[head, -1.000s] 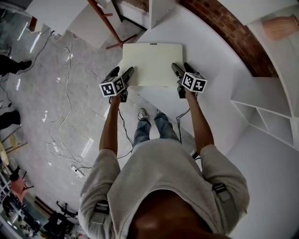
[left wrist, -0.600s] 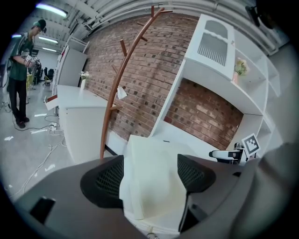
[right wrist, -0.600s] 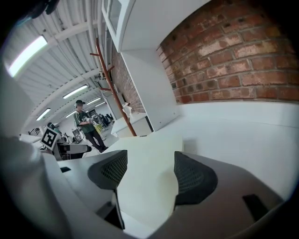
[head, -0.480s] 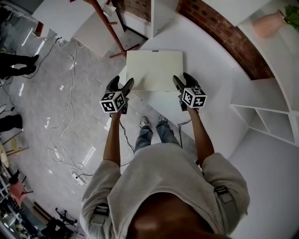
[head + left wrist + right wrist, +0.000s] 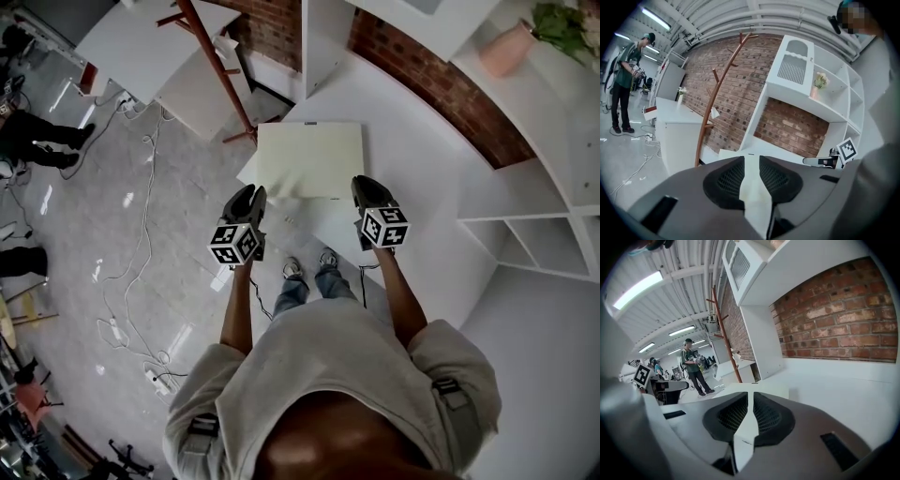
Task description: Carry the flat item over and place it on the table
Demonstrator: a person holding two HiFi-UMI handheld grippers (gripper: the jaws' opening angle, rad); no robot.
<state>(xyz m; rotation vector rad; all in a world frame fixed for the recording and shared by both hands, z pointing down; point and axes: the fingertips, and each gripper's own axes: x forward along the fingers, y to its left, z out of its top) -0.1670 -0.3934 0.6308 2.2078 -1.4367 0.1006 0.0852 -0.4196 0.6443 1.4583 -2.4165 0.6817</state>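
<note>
While their jaws have just been closing, the left gripper [image 5: 251, 197] and right gripper [image 5: 367, 186] each pinch a near corner of the flat cream rectangular board [image 5: 311, 155]. It seems to hover just over the white table [image 5: 422, 159]. Beyond stand a reddish wooden coat stand [image 5: 214, 61] and a brick wall [image 5: 441, 84].

left claw [image 5: 246, 200]: just clamped onto flat item [image 5: 309, 155] | right claw [image 5: 368, 188]: same

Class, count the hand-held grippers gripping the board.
2. The left hand-held gripper is at the board's near-left corner, the right hand-held gripper at its near-right corner; both have just closed their jaws on it.
</note>
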